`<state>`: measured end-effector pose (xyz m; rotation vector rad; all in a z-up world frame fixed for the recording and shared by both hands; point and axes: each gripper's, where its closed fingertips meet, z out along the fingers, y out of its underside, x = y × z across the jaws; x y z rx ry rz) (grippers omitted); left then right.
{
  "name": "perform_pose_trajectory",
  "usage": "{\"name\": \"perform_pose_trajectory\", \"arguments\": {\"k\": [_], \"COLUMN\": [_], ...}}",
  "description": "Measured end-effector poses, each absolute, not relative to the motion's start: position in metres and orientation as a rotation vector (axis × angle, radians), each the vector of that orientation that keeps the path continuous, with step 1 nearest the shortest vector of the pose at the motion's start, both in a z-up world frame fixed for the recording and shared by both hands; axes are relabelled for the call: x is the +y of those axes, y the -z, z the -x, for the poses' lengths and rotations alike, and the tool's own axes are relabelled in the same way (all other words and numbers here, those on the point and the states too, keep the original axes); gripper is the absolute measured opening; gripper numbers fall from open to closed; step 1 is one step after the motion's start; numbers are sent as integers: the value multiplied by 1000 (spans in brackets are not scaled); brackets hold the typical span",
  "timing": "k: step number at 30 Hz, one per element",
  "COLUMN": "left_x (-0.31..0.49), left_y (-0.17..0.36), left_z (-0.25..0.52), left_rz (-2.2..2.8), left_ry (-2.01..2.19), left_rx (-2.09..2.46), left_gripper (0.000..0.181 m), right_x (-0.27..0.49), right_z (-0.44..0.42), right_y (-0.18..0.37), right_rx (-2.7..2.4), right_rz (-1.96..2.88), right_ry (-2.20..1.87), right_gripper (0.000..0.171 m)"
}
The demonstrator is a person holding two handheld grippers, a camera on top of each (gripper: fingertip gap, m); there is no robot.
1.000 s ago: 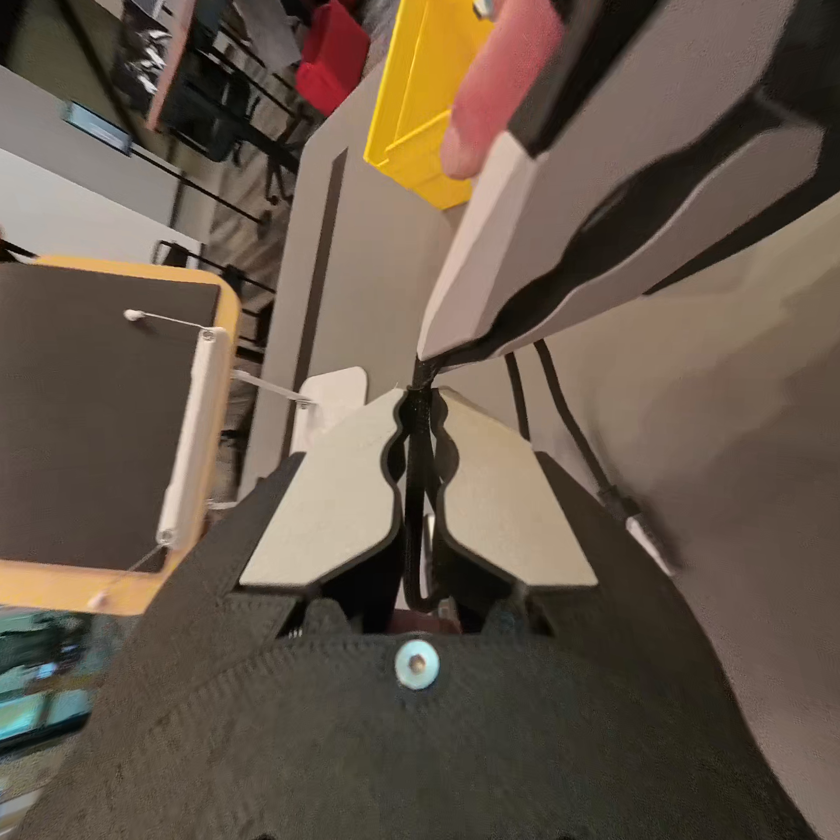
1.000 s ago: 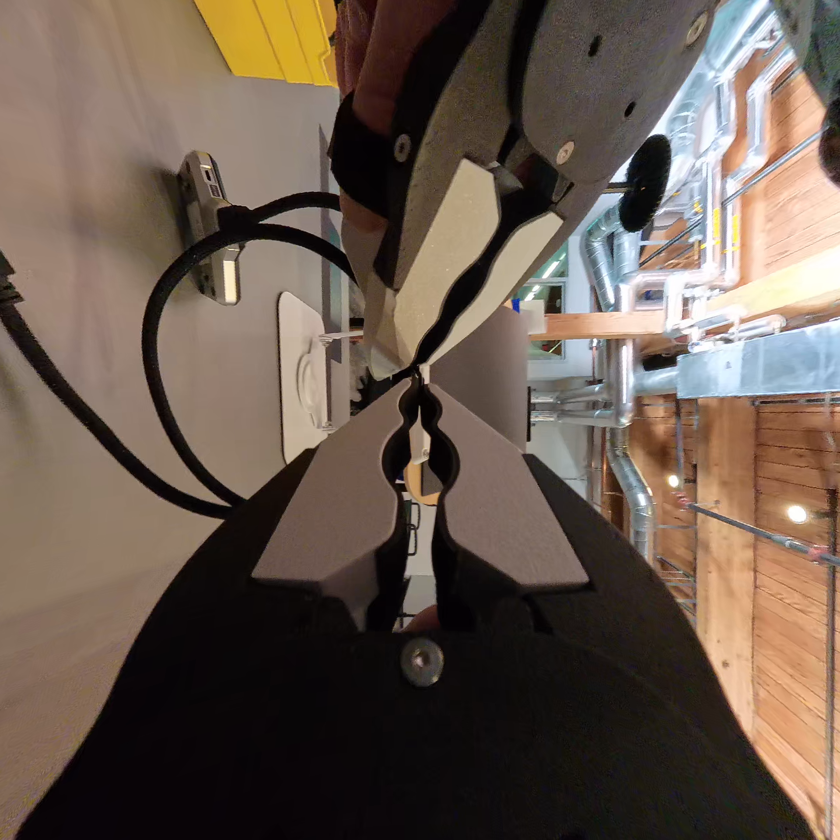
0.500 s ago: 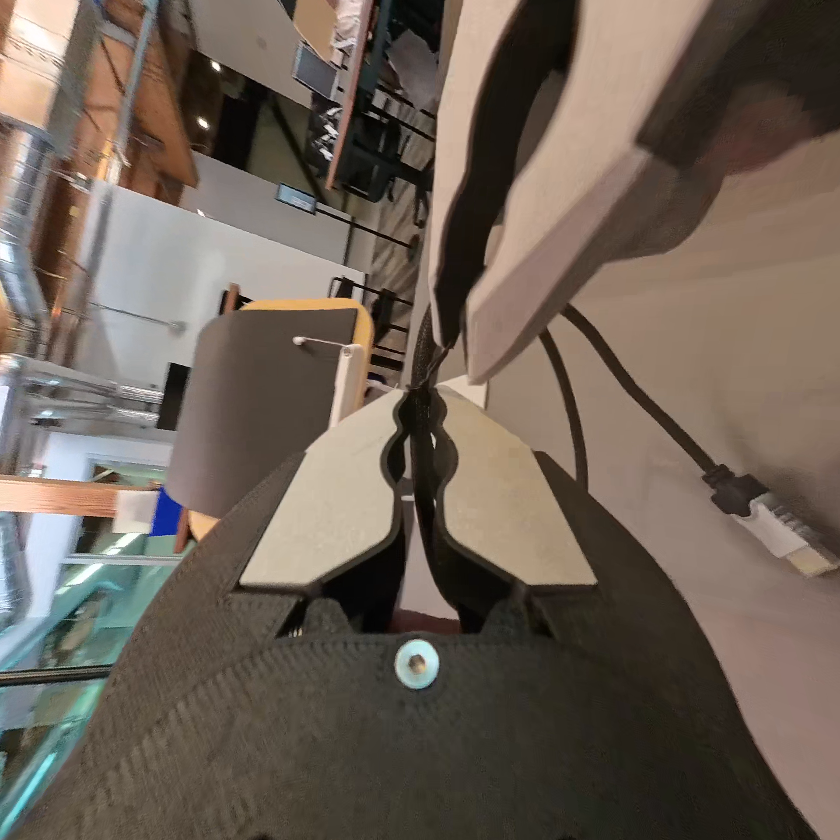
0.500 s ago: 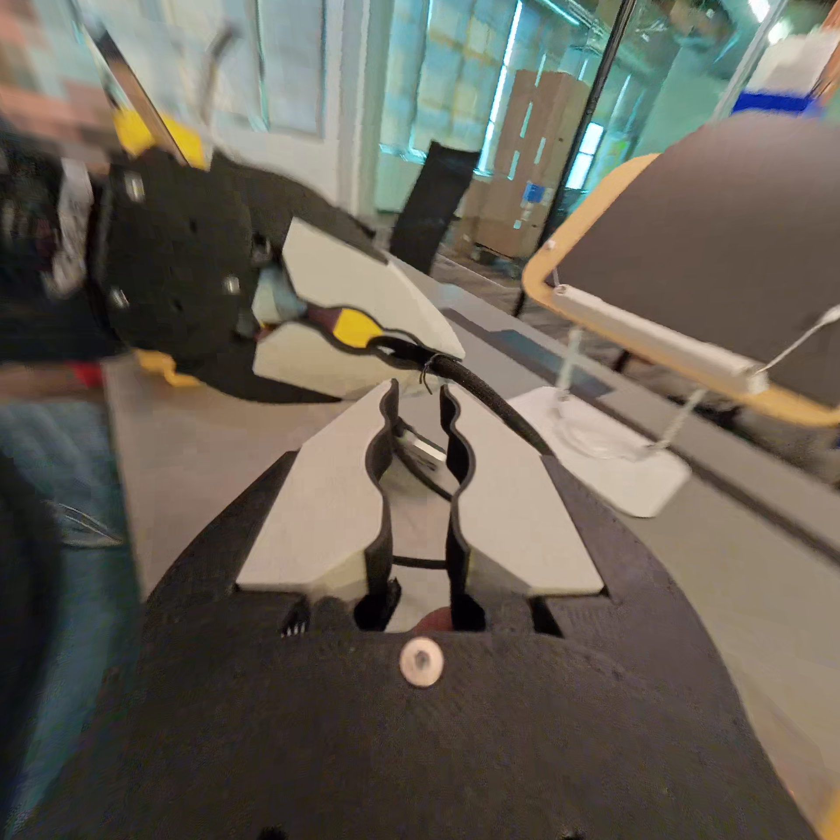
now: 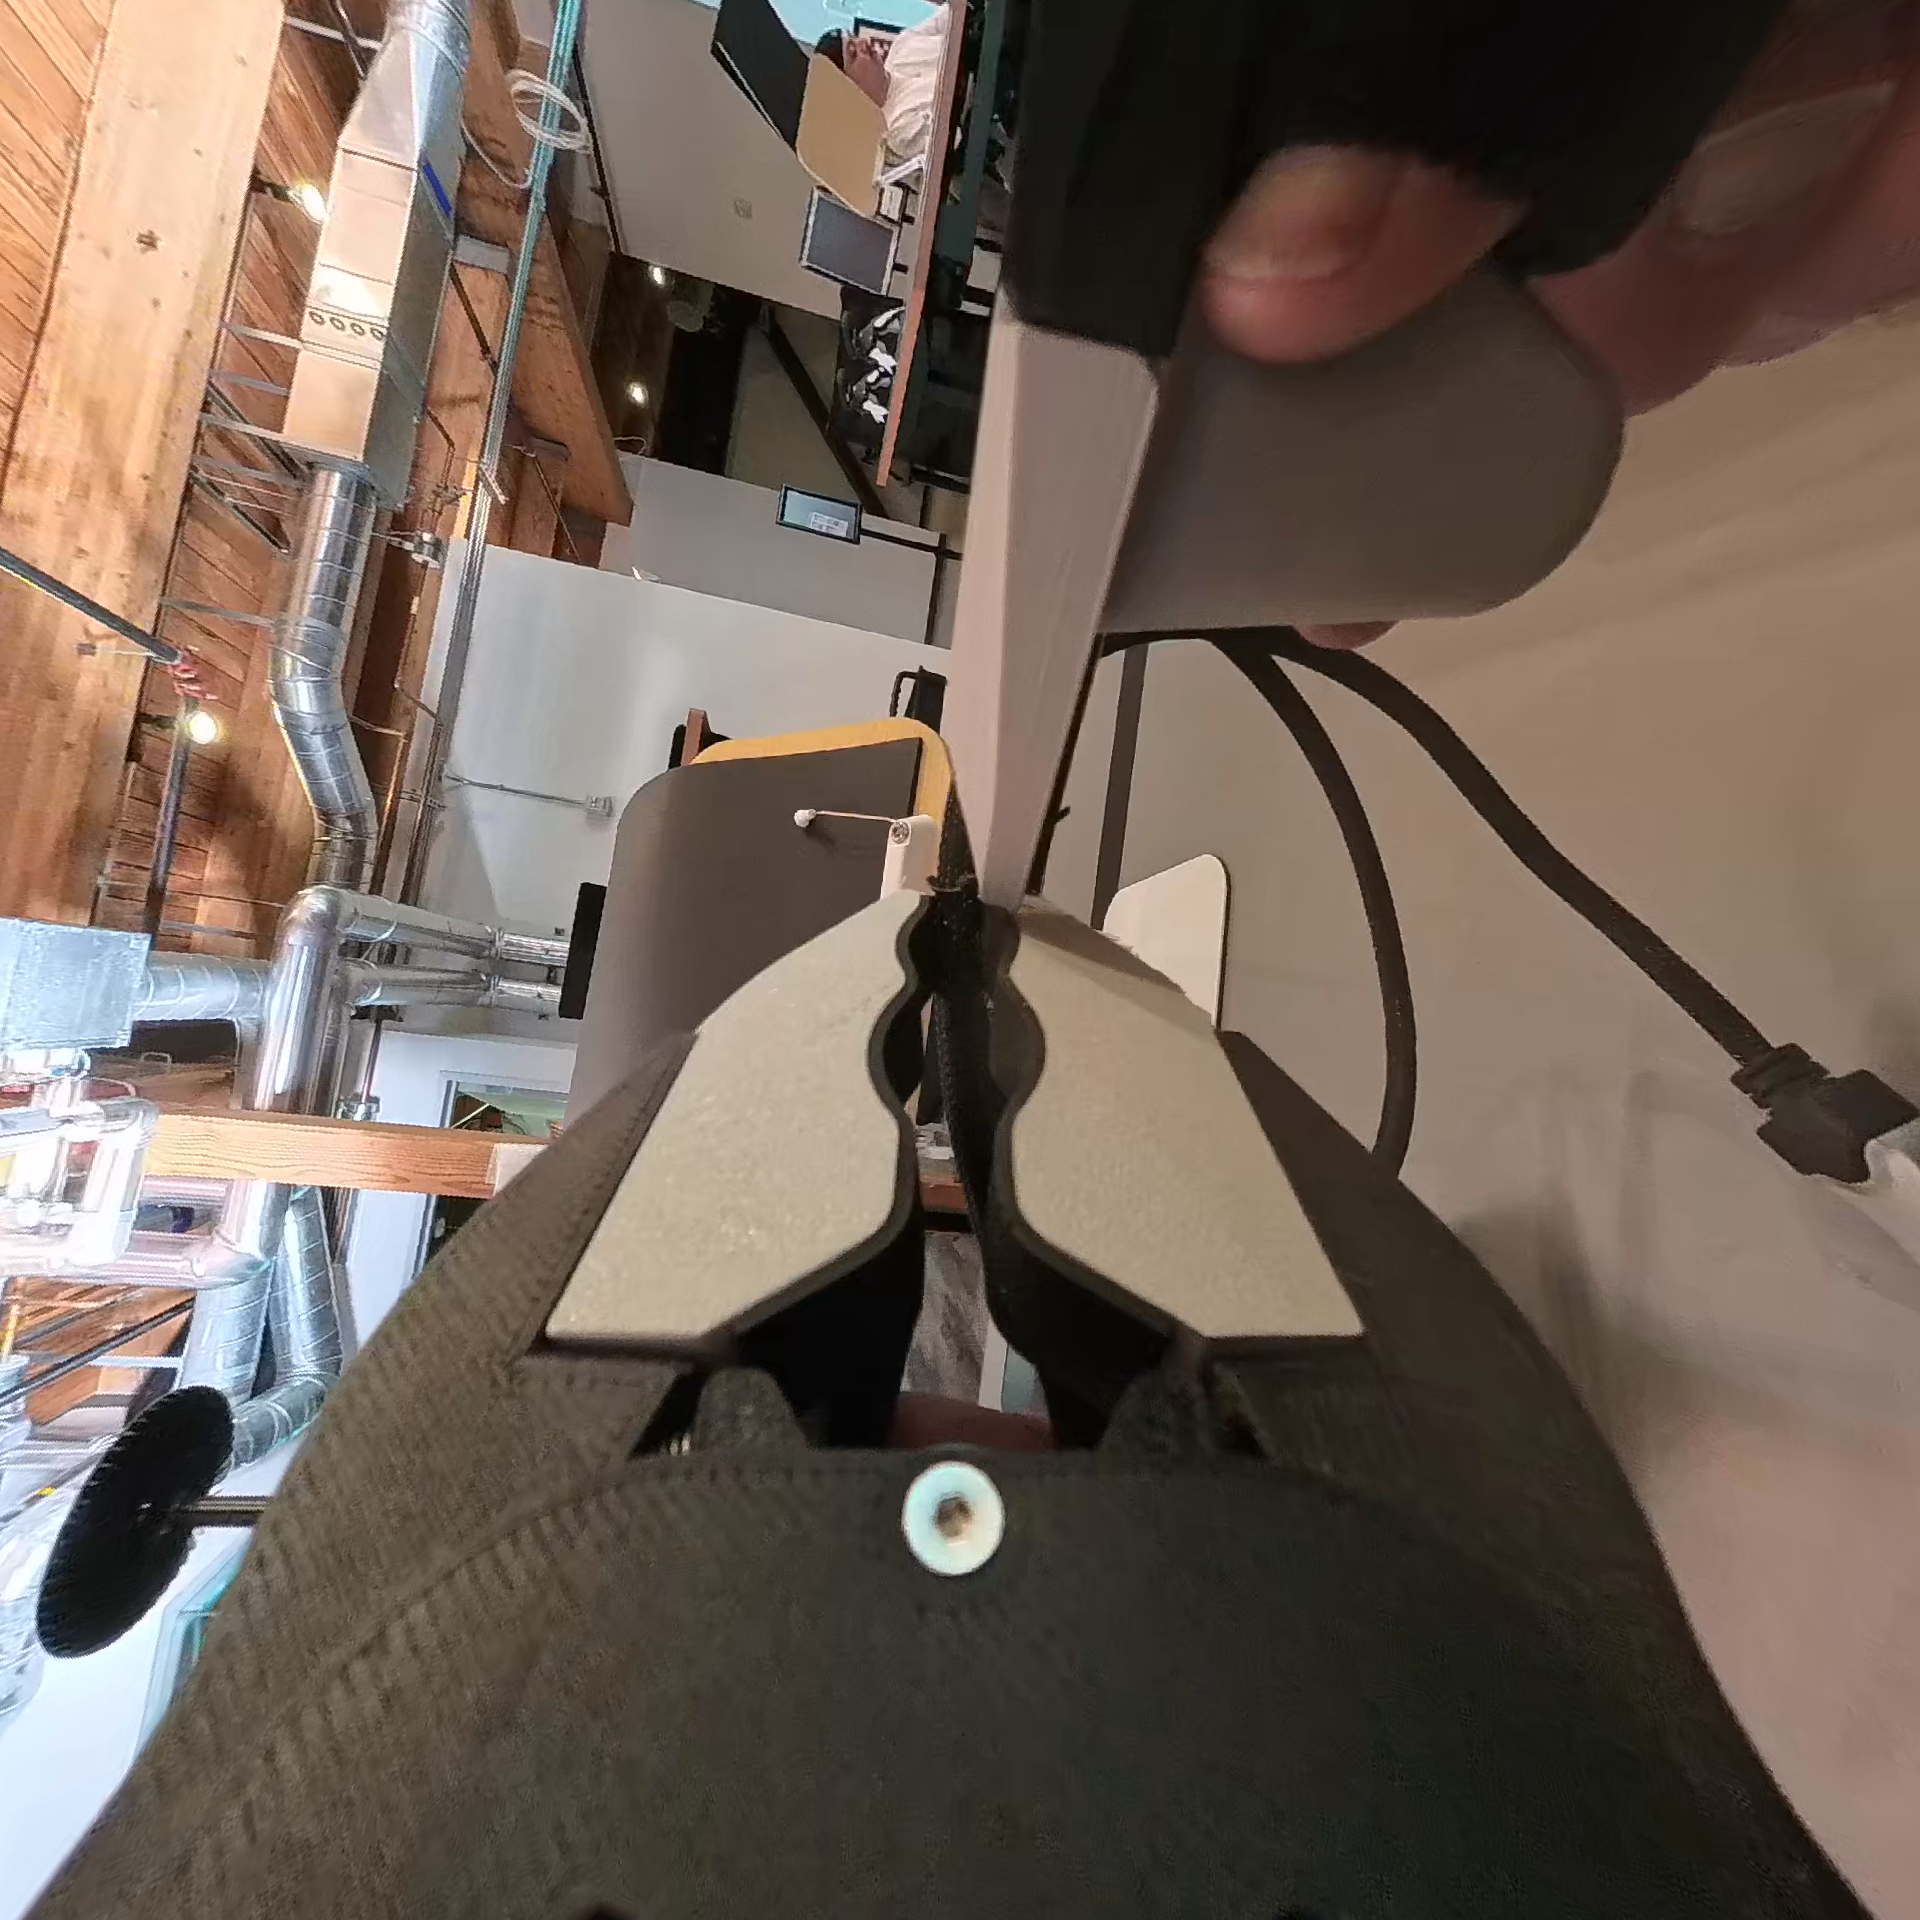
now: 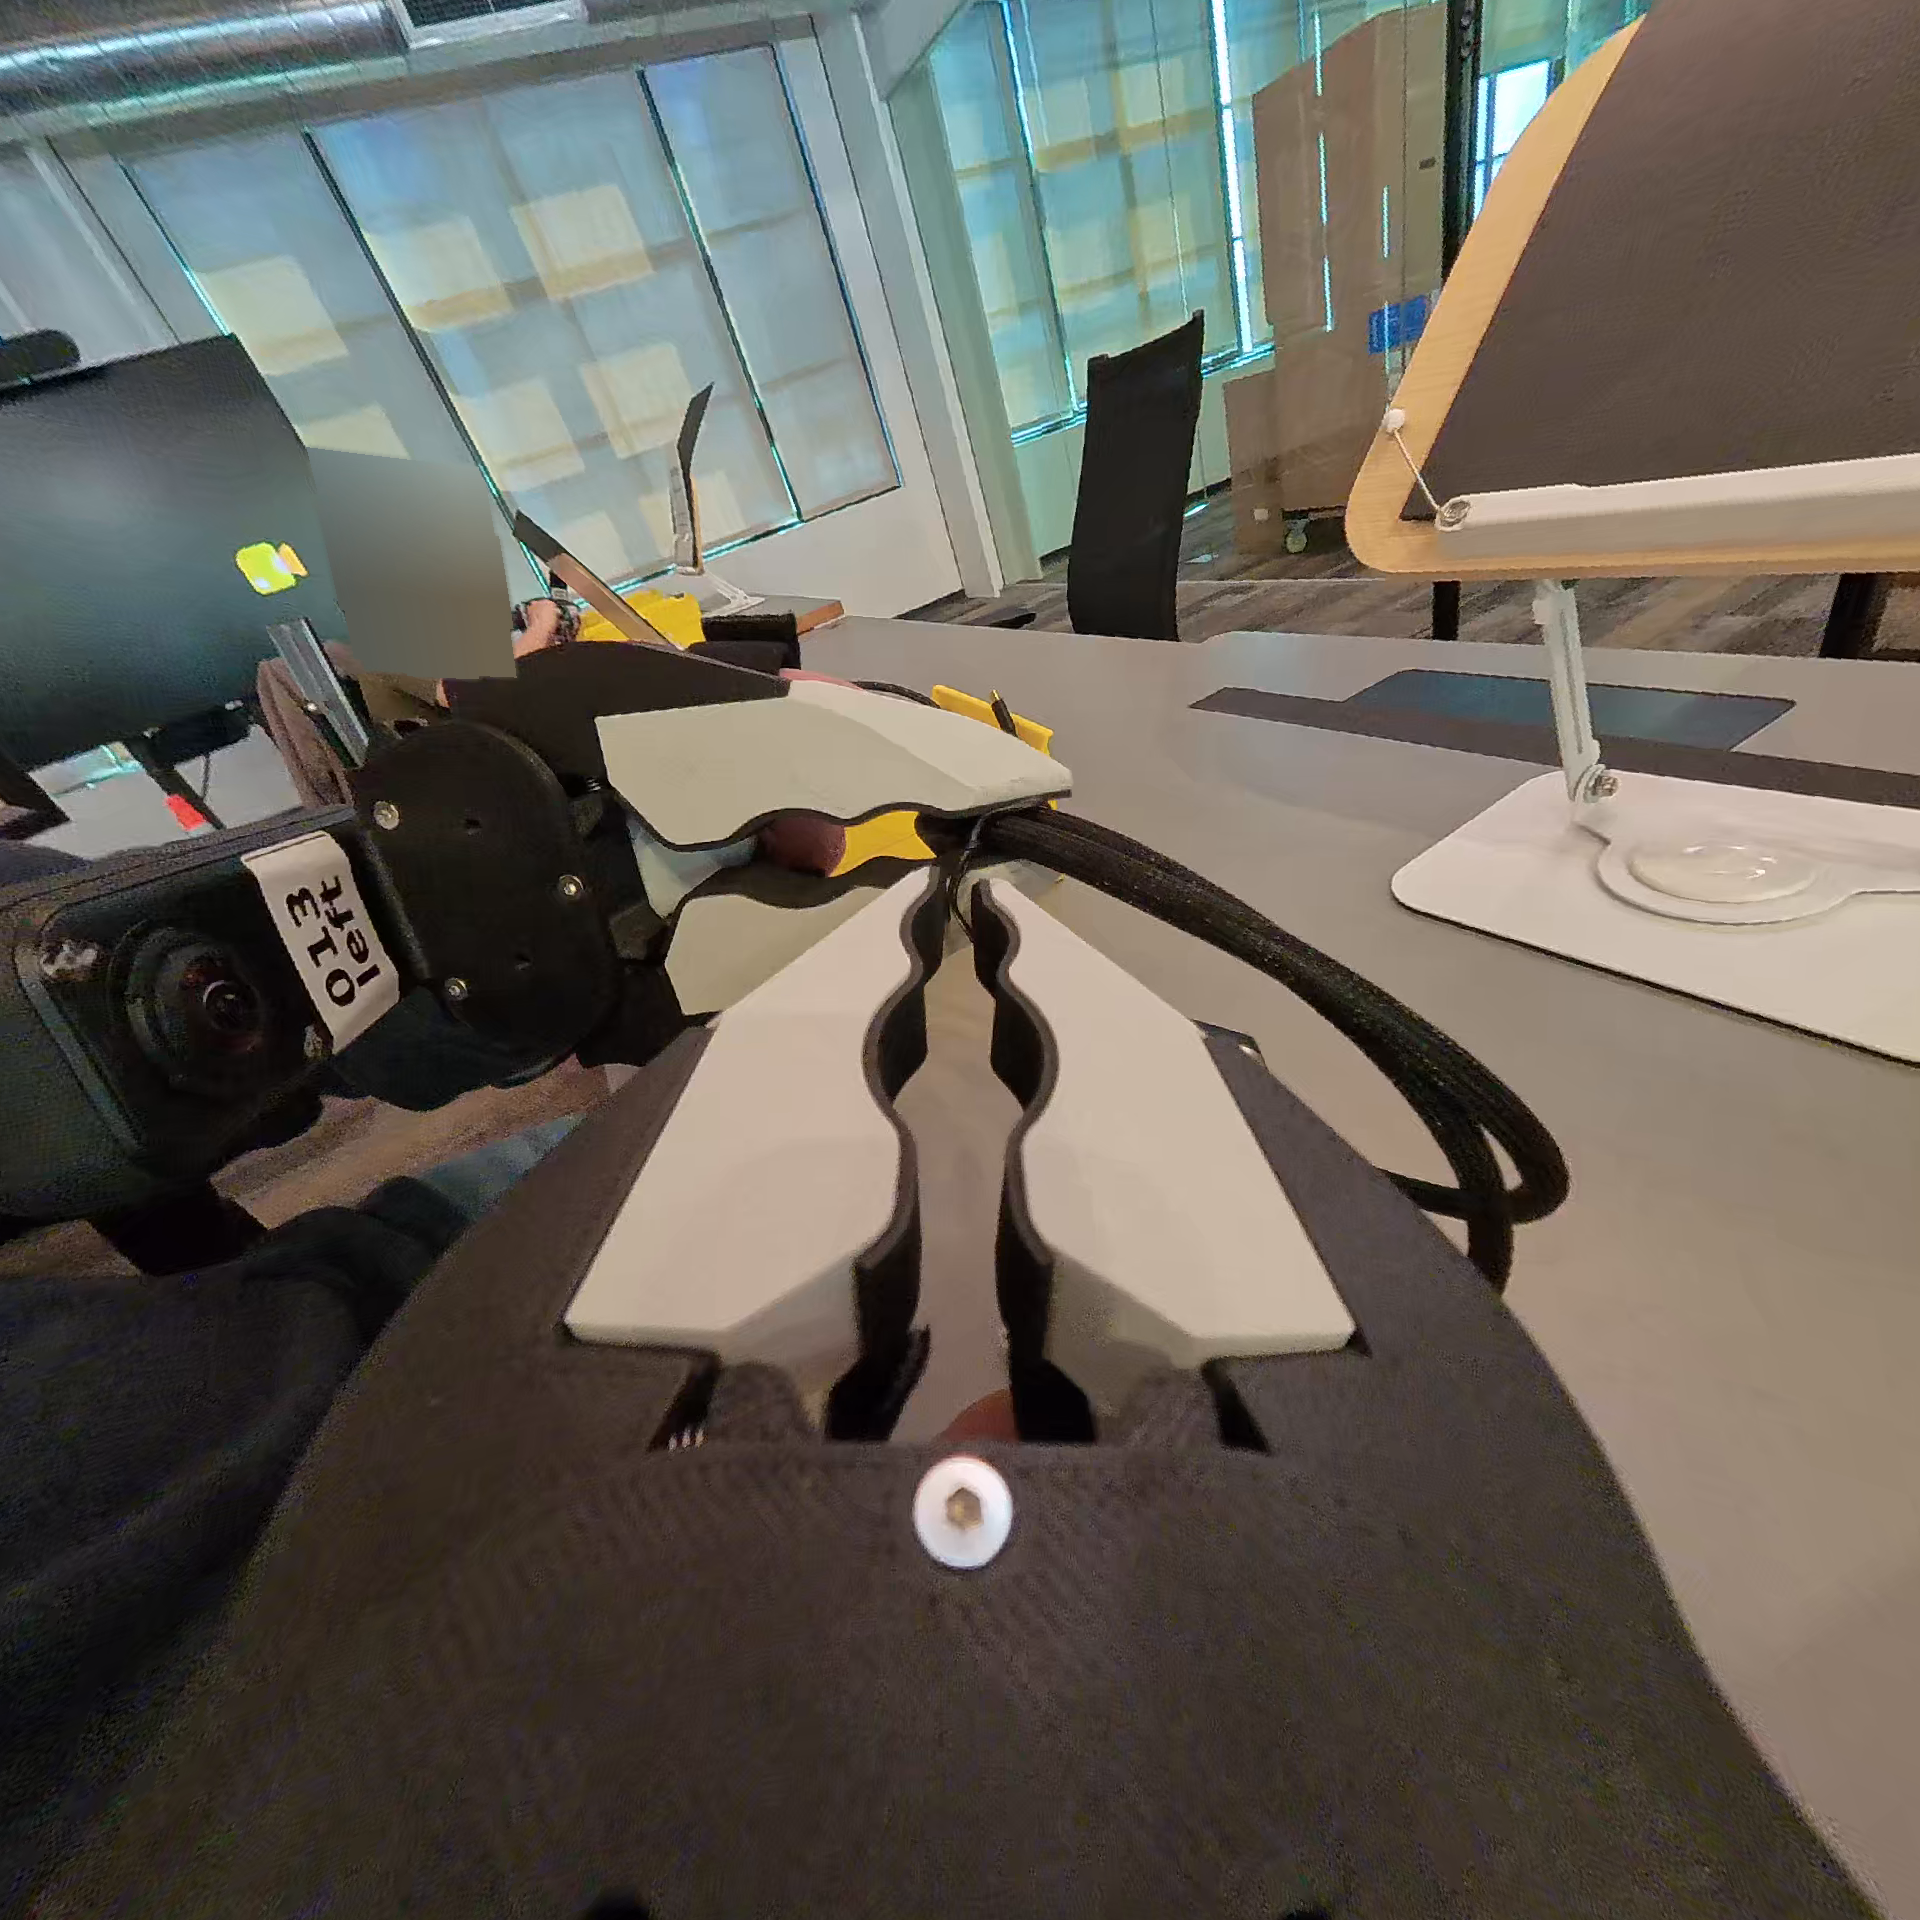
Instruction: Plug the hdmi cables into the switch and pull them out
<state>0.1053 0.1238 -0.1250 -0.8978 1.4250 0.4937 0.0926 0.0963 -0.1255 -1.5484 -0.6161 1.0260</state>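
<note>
Between our two wrist cameras, nearest the lens, our left hand-held gripper [image 5: 961,914] is clamped on a black braided HDMI cable [image 5: 964,1049], which runs down the narrow gap between its grey fingers. Our right hand-held gripper [image 6: 954,883] stands slightly parted, its tips just beside the same cable [image 6: 1299,977]; we cannot tell whether it pinches anything.

From the right wrist view, the left hand-held gripper [image 6: 1023,805] lies sideways just ahead, and the cable leaves its tips, loops down to the right and touches the grey bench [image 6: 1714,1195]. That bench stretches bare toward its right side.

From the left wrist view, a second cable's plug [image 5: 1823,1122] lies on the bench [image 5: 1662,831], well apart from the tips.

Farther off stands a white stand base [image 6: 1662,914] carrying a tilted dark board [image 6: 1714,260]. Beyond the left gripper a yellow bin [image 6: 977,717] is partly hidden; we cannot see what it holds.
</note>
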Motion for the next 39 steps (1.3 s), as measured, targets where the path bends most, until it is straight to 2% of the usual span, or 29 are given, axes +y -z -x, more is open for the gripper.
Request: {"name": "perform_pose_trajectory", "arguments": {"k": [8, 18, 26, 39], "left_x": [124, 126, 125, 126], "left_y": [125, 132, 140, 158], "left_z": [-105, -106, -102, -92], "left_rz": [895, 1024, 1211, 1274], "left_ry": [-502, -446, -238, 32], "left_rx": [1427, 1566, 1762, 2131], "left_gripper": [6, 7, 7, 7], "right_x": [94, 102, 108, 117], "right_z": [-93, -102, -104, -98], "right_y": [124, 127, 131, 140], "right_rx": [-605, -851, -1034, -1409], "right_rz": [1526, 1515, 1451, 1089], "right_ry": [-1042, -578, -287, 444], "right_gripper": [0, 0, 0, 0]}}
